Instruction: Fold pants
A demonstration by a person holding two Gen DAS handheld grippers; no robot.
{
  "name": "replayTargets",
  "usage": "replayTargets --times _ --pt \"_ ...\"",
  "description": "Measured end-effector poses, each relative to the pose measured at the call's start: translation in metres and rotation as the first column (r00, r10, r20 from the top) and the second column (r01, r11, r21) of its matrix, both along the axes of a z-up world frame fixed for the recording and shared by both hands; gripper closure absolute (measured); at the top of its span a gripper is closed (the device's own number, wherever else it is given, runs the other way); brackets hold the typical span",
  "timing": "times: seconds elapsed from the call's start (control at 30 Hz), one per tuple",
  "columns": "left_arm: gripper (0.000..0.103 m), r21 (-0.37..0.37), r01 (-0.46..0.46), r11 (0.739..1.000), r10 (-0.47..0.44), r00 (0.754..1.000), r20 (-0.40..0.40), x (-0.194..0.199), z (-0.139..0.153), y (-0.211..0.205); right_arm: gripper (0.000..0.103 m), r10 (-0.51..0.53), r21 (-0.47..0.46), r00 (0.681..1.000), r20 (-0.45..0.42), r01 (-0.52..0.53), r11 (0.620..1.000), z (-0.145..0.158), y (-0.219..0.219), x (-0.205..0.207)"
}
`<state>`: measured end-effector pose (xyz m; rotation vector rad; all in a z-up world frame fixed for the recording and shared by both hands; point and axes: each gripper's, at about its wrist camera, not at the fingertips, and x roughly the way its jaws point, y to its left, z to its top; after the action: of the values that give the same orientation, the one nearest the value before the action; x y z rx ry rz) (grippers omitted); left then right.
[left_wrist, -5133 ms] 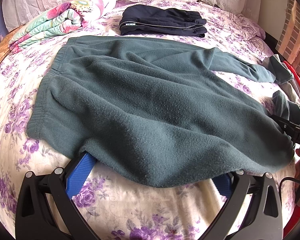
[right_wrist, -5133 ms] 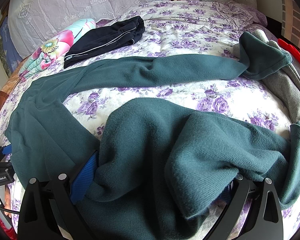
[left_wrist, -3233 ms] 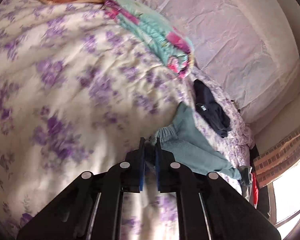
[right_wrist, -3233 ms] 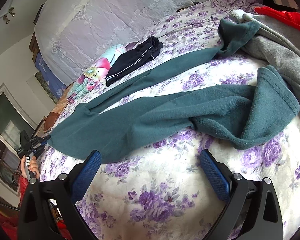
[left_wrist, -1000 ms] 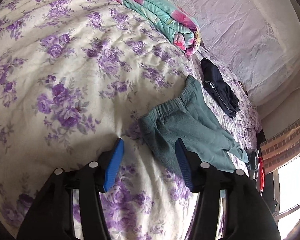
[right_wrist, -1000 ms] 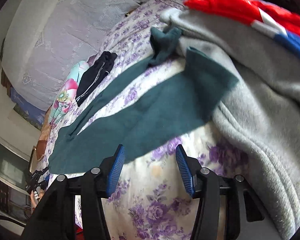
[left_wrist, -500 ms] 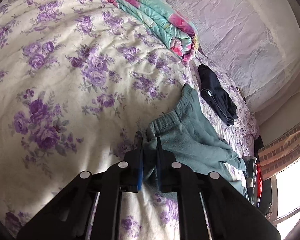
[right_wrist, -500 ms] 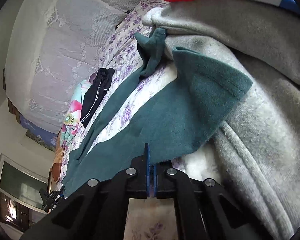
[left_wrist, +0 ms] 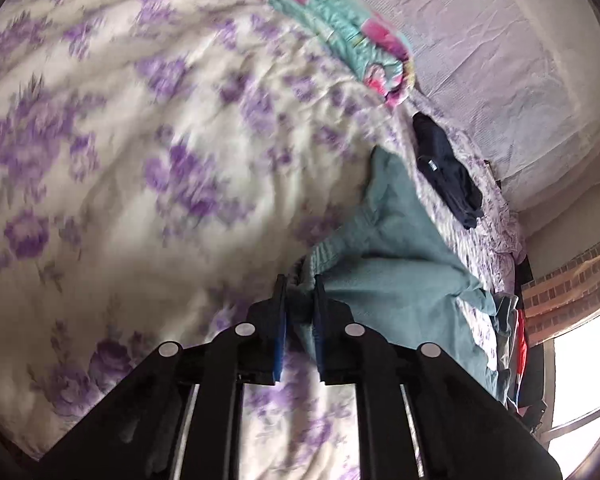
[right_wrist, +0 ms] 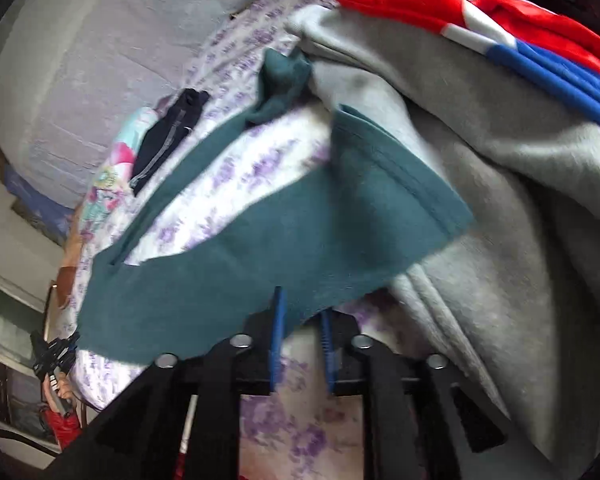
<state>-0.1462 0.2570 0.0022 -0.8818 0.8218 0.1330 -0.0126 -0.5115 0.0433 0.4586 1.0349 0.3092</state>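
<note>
Both tongs went from wide open to pinching the dark green fleece pants [right_wrist: 260,248]: left tongs [left_wrist: 299,292] grip the waistband, right tongs [right_wrist: 301,312], just easing apart, the leg edge.

Bed w/ purple-floral cover [left_wrist: 148,184] – green pants [right_wrist: 228,264], dark folded garment [left_wrist: 448,184], folded quilt [left_wrist: 340,40], grey clothing [right_wrist: 500,184] on it.

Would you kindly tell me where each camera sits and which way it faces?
Left wrist: on the left gripper, at the pants' waistband, looking along the bed toward the pillows; only its fingers show.
Right wrist: on the right gripper, at a pant-leg hem, facing back toward the waist; its fingers and the far left gripper show.
Shared: pants, dark garment, floral quilt.
</note>
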Motion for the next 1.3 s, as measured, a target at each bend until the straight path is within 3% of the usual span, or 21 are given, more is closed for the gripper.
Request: replayTargets --times 0.1,0.17,0.2,0.27,0.33,0.47,0.57,0.67,0.77,0.8,0.83,0.9,0.97,1.03,1.1,1.2,1.27,1.3 --pt "0.083 -0.045 -0.049 0.998 0.052 0.996 0.071 -0.024 0.004 0.015 0.068 -0.060 0.019 0.995 0.079 0.059 0.998 0.019 -0.018 -0.014" --pt "0.067 0.034 -0.140 0.990 0.136 0.987 0.082 -0.038 0.020 0.026 0.054 -0.095 -0.002 0.985 0.143 0.096 0.995 0.038 -0.025 -0.018" --pt "0.053 0.074 -0.171 0.982 0.165 0.983 0.085 -0.039 0.028 0.032 0.051 -0.111 -0.023 0.979 0.173 0.117 0.993 0.046 -0.026 -0.017" --pt "0.051 0.103 -0.189 0.977 0.181 0.980 0.086 -0.030 0.038 0.040 0.035 -0.130 -0.035 0.968 0.217 0.141 0.989 0.055 -0.023 -0.012" --pt "0.051 0.102 -0.145 0.984 0.135 0.986 0.097 -0.001 0.049 0.044 0.031 -0.127 0.017 0.968 0.216 0.126 0.992 0.051 -0.014 -0.002" --pt "0.049 0.134 0.015 0.991 -0.022 0.999 0.049 0.092 0.056 0.030 0.031 -0.052 0.131 0.993 0.109 0.038 0.991 0.027 0.022 0.021" --pt "0.049 0.154 0.129 0.980 -0.130 0.991 -0.006 0.157 0.048 0.005 0.031 -0.024 0.111 0.996 0.086 0.014 0.994 0.022 0.048 0.028" --pt "0.049 0.194 0.248 0.949 -0.238 0.968 -0.075 0.203 0.030 -0.019 0.031 -0.017 0.088 0.997 0.081 0.010 0.996 0.025 0.060 0.029" --pt "0.053 0.231 0.240 0.943 -0.227 0.970 -0.083 0.220 0.013 -0.023 0.031 -0.026 0.062 0.995 0.091 0.021 0.998 0.033 0.062 0.034" --pt "0.075 0.251 0.226 0.941 -0.218 0.974 -0.060 0.219 0.013 -0.022 0.031 -0.029 0.052 0.995 0.096 0.024 0.998 0.035 0.063 0.038" --pt "0.085 0.235 0.232 0.944 -0.232 0.972 -0.029 0.216 0.013 -0.020 0.031 -0.030 0.040 0.995 0.100 0.026 0.999 0.038 0.064 0.044" --pt "0.085 0.201 0.194 0.960 -0.207 0.977 0.044 0.207 0.019 -0.009 0.031 -0.027 0.020 0.994 0.107 0.025 1.000 0.042 0.070 0.059" --pt "0.085 0.253 0.107 0.962 -0.137 0.985 0.102 0.197 0.034 0.005 0.031 -0.025 0.002 0.992 0.123 0.025 1.000 0.048 0.076 0.078" --pt "0.085 0.245 0.034 0.969 -0.070 0.988 0.139 0.192 0.041 0.022 0.031 -0.029 -0.021 0.989 0.143 0.032 0.999 0.053 0.081 0.101" --pt "0.085 0.228 0.020 0.973 -0.048 0.992 0.118 0.197 0.033 0.034 0.031 -0.036 -0.048 0.987 0.159 0.045 0.998 0.057 0.087 0.126" --pt "0.082 0.166 0.050 0.985 -0.050 0.999 -0.002 0.214 -0.005 0.037 0.031 -0.057 -0.046 0.985 0.163 0.065 0.997 0.059 0.092 0.163" --pt "0.076 0.139 0.047 0.989 -0.052 0.998 0.031 0.213 -0.007 0.036 0.031 -0.067 -0.006 0.989 0.132 0.068 0.998 0.054 0.095 0.187" --pt "0.066 0.120 0.055 0.991 -0.062 0.997 0.055 0.212 -0.008 0.036 0.031 -0.072 0.015 0.992 0.107 0.071 0.997 0.051 0.096 0.200"
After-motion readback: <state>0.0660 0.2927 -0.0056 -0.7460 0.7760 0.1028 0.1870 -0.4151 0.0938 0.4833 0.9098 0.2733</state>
